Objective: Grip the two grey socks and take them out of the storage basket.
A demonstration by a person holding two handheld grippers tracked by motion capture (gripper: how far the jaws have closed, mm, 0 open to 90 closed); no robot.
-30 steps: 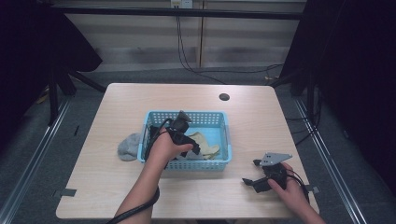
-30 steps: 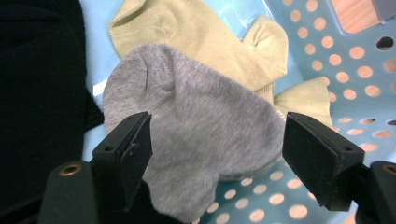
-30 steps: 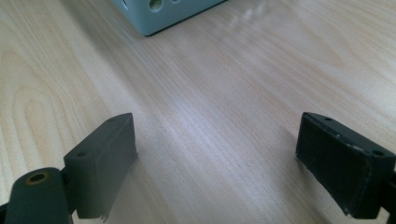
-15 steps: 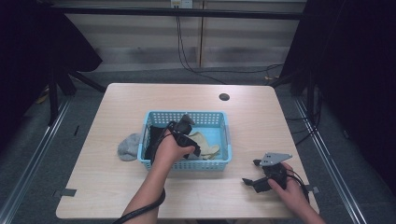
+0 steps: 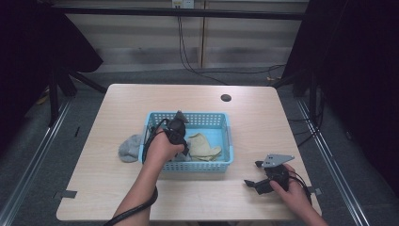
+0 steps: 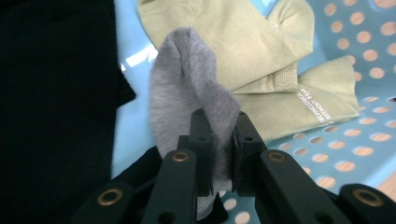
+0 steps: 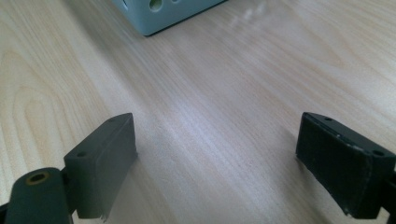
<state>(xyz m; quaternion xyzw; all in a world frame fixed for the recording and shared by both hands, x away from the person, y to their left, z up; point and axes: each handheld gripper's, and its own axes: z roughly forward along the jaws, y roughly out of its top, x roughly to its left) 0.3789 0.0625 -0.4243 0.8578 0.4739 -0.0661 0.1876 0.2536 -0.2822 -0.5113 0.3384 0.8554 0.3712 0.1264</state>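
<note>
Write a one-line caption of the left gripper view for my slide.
Left hand-held gripper pinching a grey sock above beige socks in a blue basket.

Light wood table [image 5: 141,101] sat centre frame, with a round dark hole [image 5: 226,98] toward its upper right. Grey floor [image 5: 28,155] surrounded it. Pale panelled wall [image 5: 235,42] ran across the top; black cables [image 5: 188,52] hung down it. Black curtains [image 5: 362,70] stood at both sides.

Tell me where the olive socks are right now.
The olive socks lie in the blue basket, on its right half in the high view, right beside the left gripper.
</note>
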